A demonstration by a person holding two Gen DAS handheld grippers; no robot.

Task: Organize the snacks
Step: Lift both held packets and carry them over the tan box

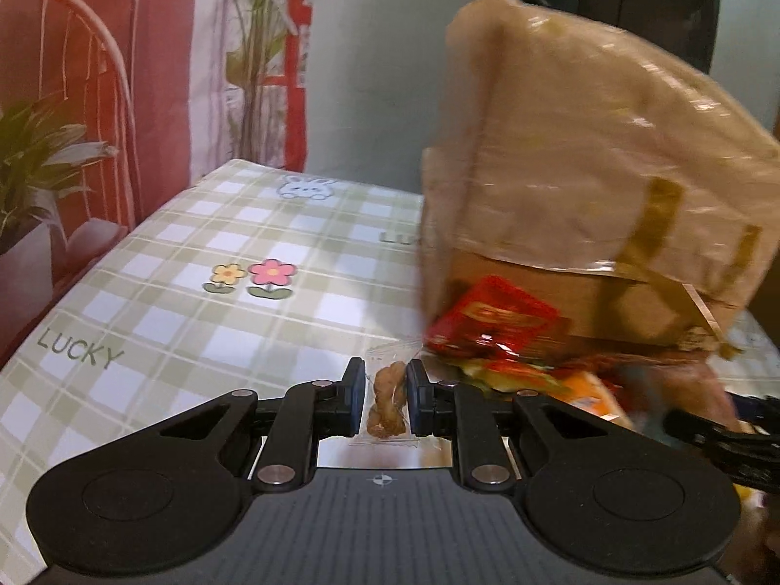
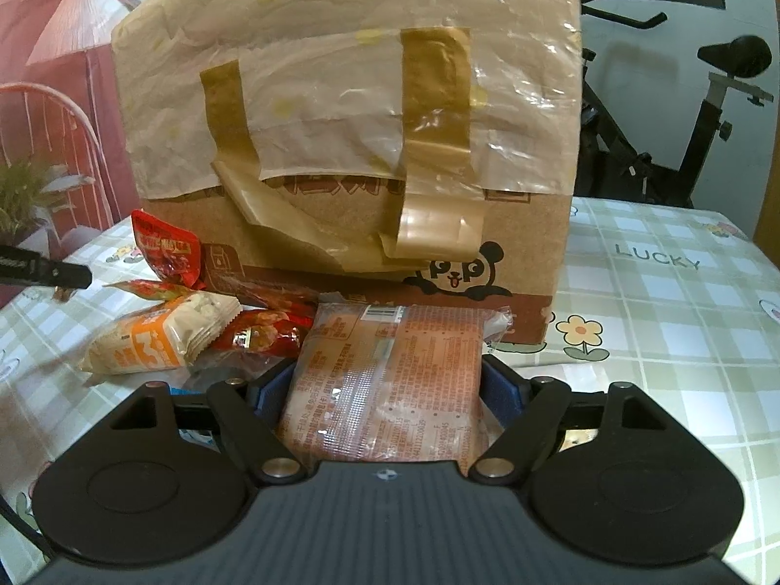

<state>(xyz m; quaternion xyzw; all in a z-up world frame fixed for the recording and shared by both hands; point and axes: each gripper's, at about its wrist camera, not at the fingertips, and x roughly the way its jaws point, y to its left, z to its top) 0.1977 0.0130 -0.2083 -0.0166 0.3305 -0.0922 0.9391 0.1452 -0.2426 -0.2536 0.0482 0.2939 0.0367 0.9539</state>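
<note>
My left gripper (image 1: 385, 382) is shut on a small clear packet with a brown twisted snack (image 1: 387, 402), just left of the snack pile. My right gripper (image 2: 390, 380) is shut on a large orange snack packet (image 2: 385, 375), held in front of a taped cardboard box (image 2: 351, 136) with a panda print. The box also shows in the left wrist view (image 1: 575, 185). Red packets (image 2: 168, 253) and an orange-and-white packet (image 2: 161, 336) lie at the box's foot. The red packet (image 1: 492, 321) shows in the left view too.
The table has a green checked cloth (image 1: 219, 282) with flowers and "LUCKY" print. The left gripper's tip (image 2: 44, 270) pokes in at the left of the right wrist view. Plants (image 1: 29, 170) and a chair stand left; an exercise bike (image 2: 682, 112) stands behind right.
</note>
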